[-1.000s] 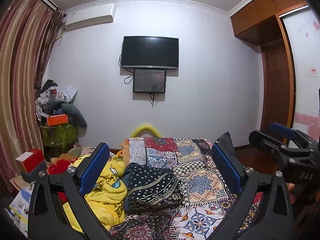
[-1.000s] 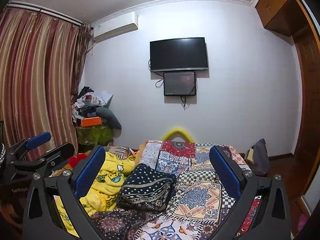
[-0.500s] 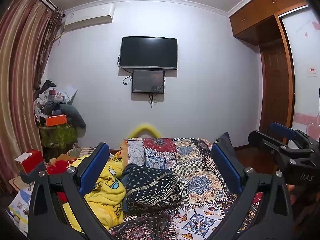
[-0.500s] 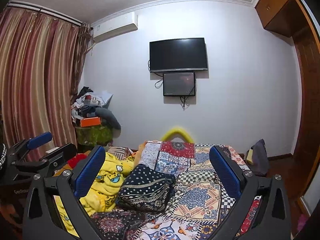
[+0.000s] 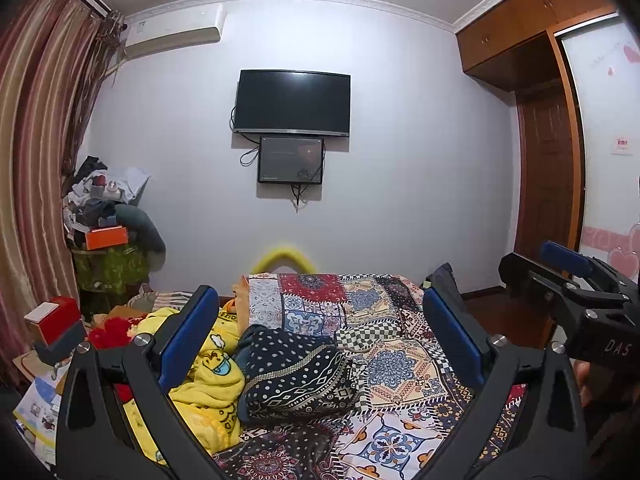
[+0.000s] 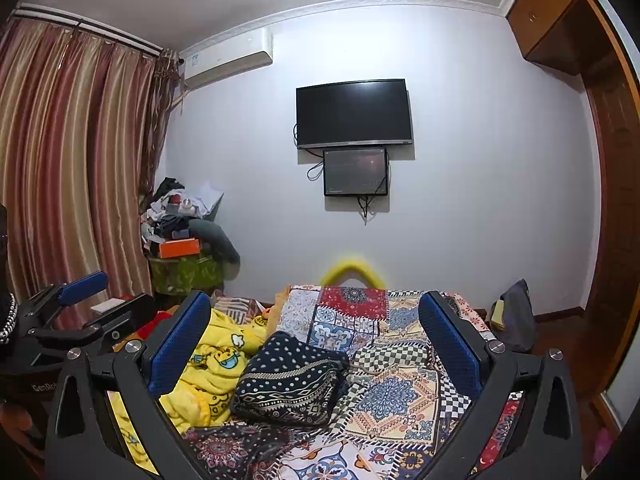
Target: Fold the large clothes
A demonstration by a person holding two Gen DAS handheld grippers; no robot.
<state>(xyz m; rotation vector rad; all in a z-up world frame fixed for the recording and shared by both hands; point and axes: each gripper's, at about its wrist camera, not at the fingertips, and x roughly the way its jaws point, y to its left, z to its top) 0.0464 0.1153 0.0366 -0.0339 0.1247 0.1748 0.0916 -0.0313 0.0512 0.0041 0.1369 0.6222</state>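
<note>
A dark navy patterned garment (image 5: 296,376) (image 6: 288,380) lies folded in a bundle on the bed. To its left a yellow cartoon-print garment (image 5: 208,376) (image 6: 212,356) is crumpled. My left gripper (image 5: 320,332) hovers above the near end of the bed, open, with nothing between its blue pads (image 5: 188,332). My right gripper (image 6: 316,332) is held beside it at a similar height, also open and empty. Each shows in the other's view: the right gripper (image 5: 524,260) at the right edge, the left gripper (image 6: 128,290) at the left edge. Neither touches any cloth.
A patchwork bedspread (image 5: 400,360) covers the bed. A cluttered stand with an orange box (image 5: 106,238) fills the far left corner by the curtains (image 6: 60,180). A red box (image 5: 56,318) sits at the left bedside. A wardrobe (image 5: 544,168) and a dark bag (image 6: 514,316) stand at right.
The left wrist view has drifted very slightly to the right. Both grippers stay open and empty, and the clothes have not moved.
</note>
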